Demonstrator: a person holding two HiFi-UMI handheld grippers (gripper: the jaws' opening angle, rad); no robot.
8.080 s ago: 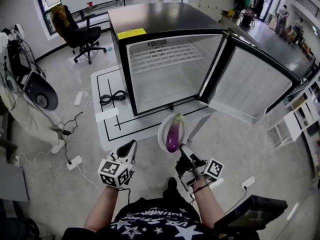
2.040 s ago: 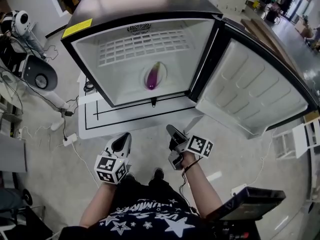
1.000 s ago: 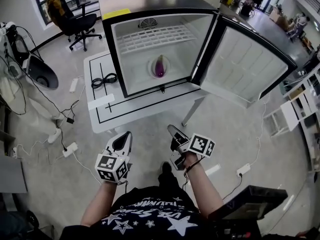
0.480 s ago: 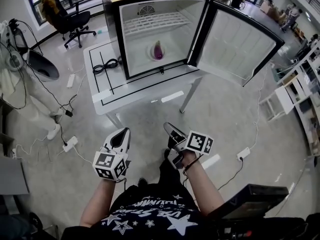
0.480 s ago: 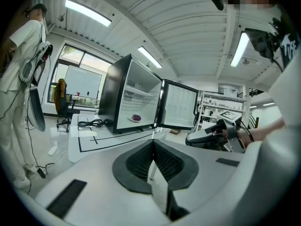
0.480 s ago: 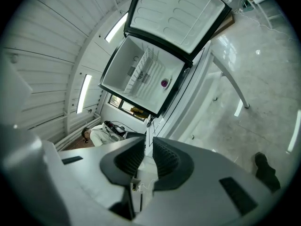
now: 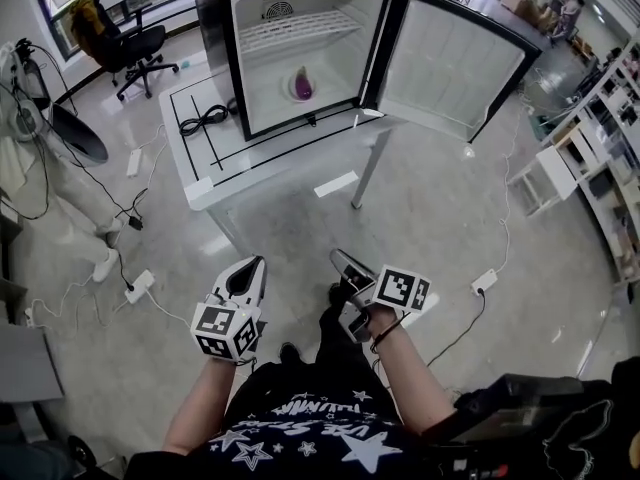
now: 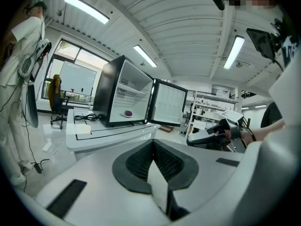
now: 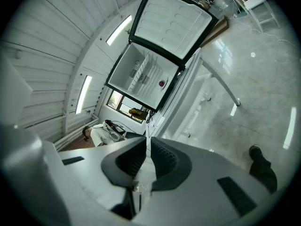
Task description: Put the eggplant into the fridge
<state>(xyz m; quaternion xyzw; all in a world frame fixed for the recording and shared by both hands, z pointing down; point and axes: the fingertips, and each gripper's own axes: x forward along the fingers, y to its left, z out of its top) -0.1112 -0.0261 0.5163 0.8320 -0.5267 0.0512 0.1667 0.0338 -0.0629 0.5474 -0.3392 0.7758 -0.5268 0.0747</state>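
The purple eggplant (image 7: 300,85) lies on a white plate (image 7: 298,94) on the floor of the open fridge (image 7: 240,58), which stands on a white table (image 7: 260,158). The same eggplant (image 8: 127,113) shows small in the left gripper view, and again as the eggplant (image 9: 162,84) in the right gripper view. The fridge door (image 7: 450,63) is swung wide to the right. My left gripper (image 7: 253,268) and right gripper (image 7: 343,264) are both shut and empty, held low near my body and far from the fridge.
A black cable (image 7: 205,120) lies coiled on the table left of the fridge. An office chair (image 7: 135,48) stands at the back left. Power strips and cords (image 7: 140,286) trail on the floor at the left. White shelving (image 7: 590,168) lines the right side.
The eggplant and its plate, once held in my right gripper, now rest inside the fridge. Over the last second I have backed away, so the fridge and table look smaller and farther.
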